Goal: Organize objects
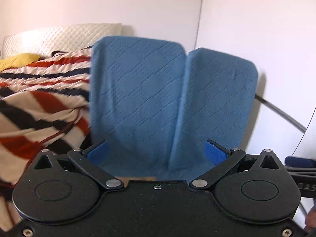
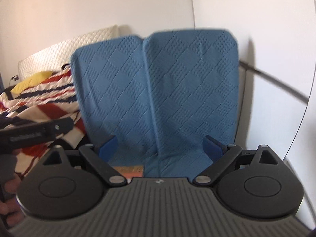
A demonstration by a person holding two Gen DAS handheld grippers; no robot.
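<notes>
A blue quilted item (image 1: 142, 90) of two rounded panels joined at a central fold stands upright right in front of both grippers. It fills the middle of the right wrist view too (image 2: 177, 90). My left gripper (image 1: 156, 151) has its blue fingers (image 1: 97, 152) spread wide, with the tips hidden by the quilted fabric. My right gripper (image 2: 161, 148) is spread wide in the same way, fingers (image 2: 214, 147) partly covered. A thin orange-brown object (image 2: 130, 170) lies under the item's lower edge. The two grippers are side by side.
A bed with a red, black and cream striped blanket (image 1: 39, 102) lies to the left, with a yellow pillow (image 1: 17, 59) and a white quilted headboard (image 1: 59, 35). White walls stand behind and to the right, crossed by a dark cable (image 2: 276, 81). A hand (image 2: 7, 177) holds the left gripper.
</notes>
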